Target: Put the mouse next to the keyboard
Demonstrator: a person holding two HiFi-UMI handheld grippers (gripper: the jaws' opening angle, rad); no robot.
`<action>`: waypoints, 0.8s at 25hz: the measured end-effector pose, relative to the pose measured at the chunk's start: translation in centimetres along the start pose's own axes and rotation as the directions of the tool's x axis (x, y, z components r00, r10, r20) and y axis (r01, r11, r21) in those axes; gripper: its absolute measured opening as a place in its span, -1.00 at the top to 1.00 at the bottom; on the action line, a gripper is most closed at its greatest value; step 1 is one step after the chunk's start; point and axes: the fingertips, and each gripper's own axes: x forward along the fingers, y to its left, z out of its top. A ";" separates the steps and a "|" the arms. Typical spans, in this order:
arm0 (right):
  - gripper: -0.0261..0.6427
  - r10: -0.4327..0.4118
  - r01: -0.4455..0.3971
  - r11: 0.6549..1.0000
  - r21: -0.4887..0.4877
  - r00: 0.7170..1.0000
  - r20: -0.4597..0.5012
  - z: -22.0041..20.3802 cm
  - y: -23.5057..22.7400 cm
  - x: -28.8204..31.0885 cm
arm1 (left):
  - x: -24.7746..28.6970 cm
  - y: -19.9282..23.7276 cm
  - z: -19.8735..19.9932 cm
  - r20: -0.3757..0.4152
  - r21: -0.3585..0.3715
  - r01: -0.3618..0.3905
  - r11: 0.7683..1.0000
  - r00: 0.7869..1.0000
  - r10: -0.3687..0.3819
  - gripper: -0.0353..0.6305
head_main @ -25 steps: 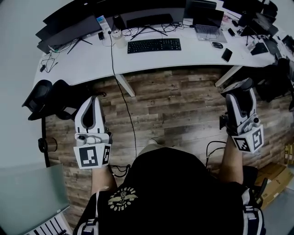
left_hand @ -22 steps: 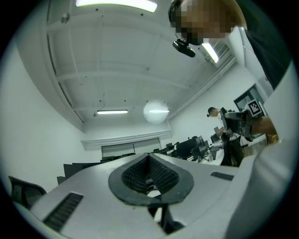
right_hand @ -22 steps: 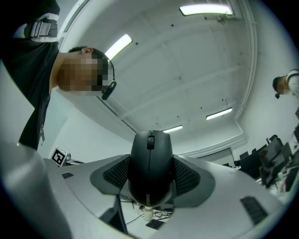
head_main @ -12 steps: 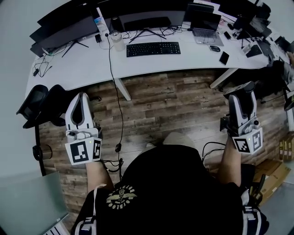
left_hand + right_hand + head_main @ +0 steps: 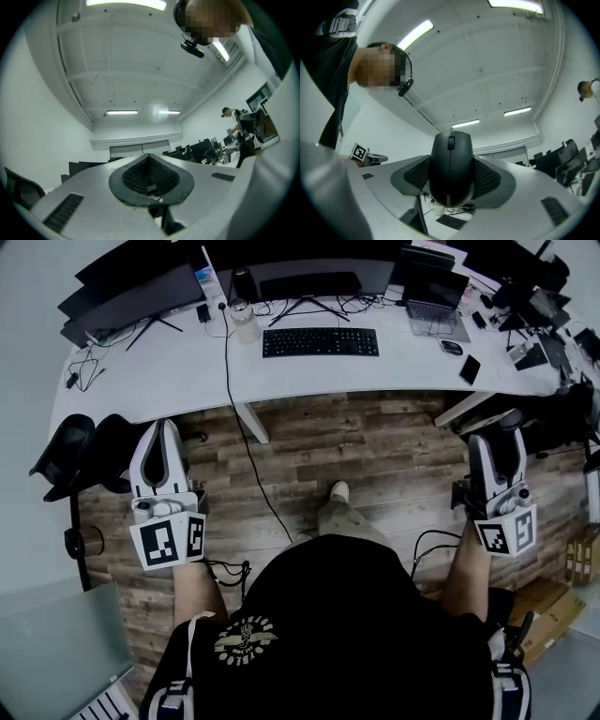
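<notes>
The right hand-held gripper (image 5: 503, 427) clamps a black mouse (image 5: 451, 164); the left hand-held gripper (image 5: 161, 430) is closed on nothing. Well ahead, the white bench (image 5: 178, 373) carries the keyboard (image 5: 321, 341).

Your mouse (image 5: 451, 168): smooth matt black plastic. The pads (image 5: 486, 177) on either side of it: dark, finely ribbed, rubbery. Keyboard (image 5: 321, 341): matt black plastic. Desk (image 5: 187, 371): smooth white top. Floor (image 5: 375, 456): weathered, rough-grained wood planks.

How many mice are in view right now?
2. One mouse is clamped in the right tongs; a second mouse sits on the desk beside the laptop. Desk clutter may hide others.
</notes>
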 end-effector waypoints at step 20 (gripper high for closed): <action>0.07 0.044 -0.042 0.999 0.027 0.997 -0.064 -4.0 -5.7 5.8 | 6.8 -1.7 -2.1 -0.018 0.016 -0.033 0.999 0.999 0.033 0.89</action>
